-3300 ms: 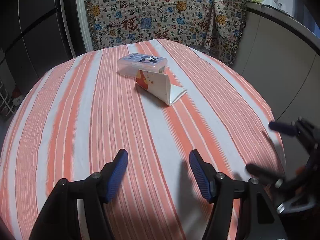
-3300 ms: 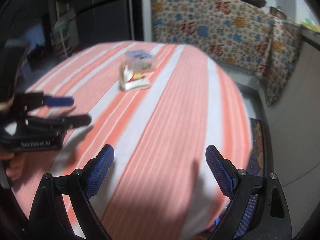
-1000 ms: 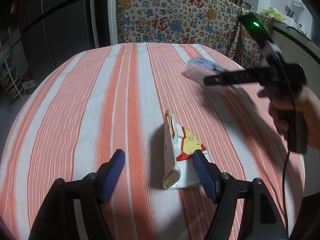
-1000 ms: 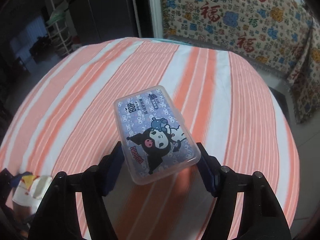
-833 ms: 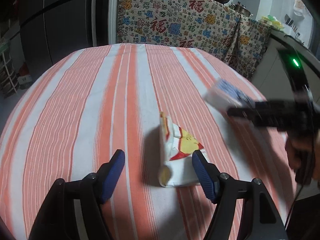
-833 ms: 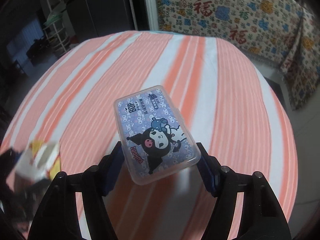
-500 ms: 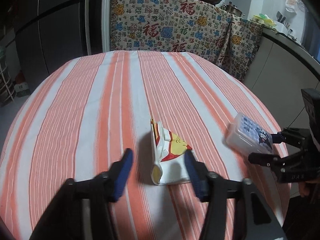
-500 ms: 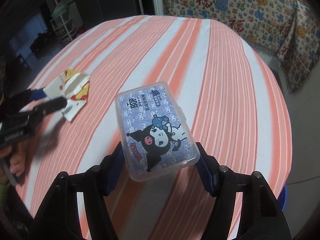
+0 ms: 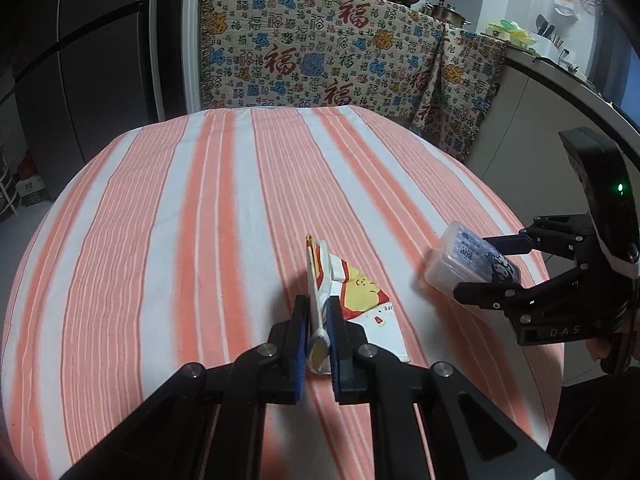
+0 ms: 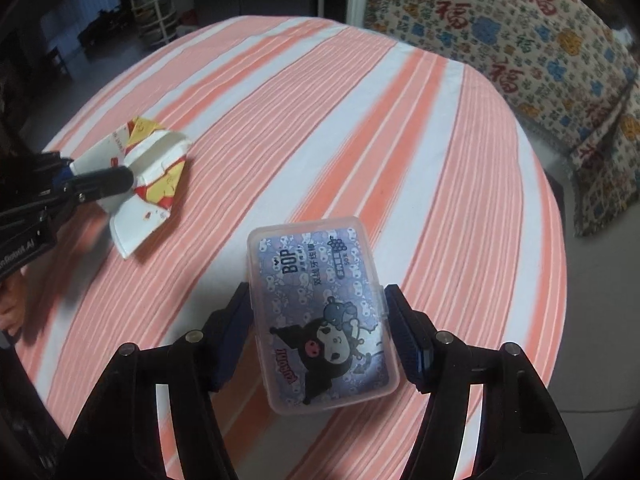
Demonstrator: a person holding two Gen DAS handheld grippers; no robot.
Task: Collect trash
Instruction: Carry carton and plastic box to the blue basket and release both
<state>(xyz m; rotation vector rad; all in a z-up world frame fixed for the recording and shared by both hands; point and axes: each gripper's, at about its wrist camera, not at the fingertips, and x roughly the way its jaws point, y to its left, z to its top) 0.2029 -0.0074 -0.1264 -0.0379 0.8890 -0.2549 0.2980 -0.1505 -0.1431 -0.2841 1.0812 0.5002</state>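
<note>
Over the striped tablecloth (image 9: 168,248), 2 items — both gripped. Left gripper (image 9: 318,334) clamped tight on the flattened paper carton (image 9: 360,300), carton's far end resting on the cloth. Right gripper (image 10: 320,344) pinches the clear plastic box (image 10: 320,312) by its sides, held clear near the table edge. No bin visible — disposal remains.

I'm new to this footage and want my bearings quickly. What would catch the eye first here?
The orange-and-white striped tablecloth fills both views. On it, the left gripper is shut on a crumpled yellow-and-red paper wrapper near the table's front edge. Off to its right, the right gripper clasps a clear plastic box with a purple cartoon label, held above the cloth; its jaws are closing slightly on it.
</note>
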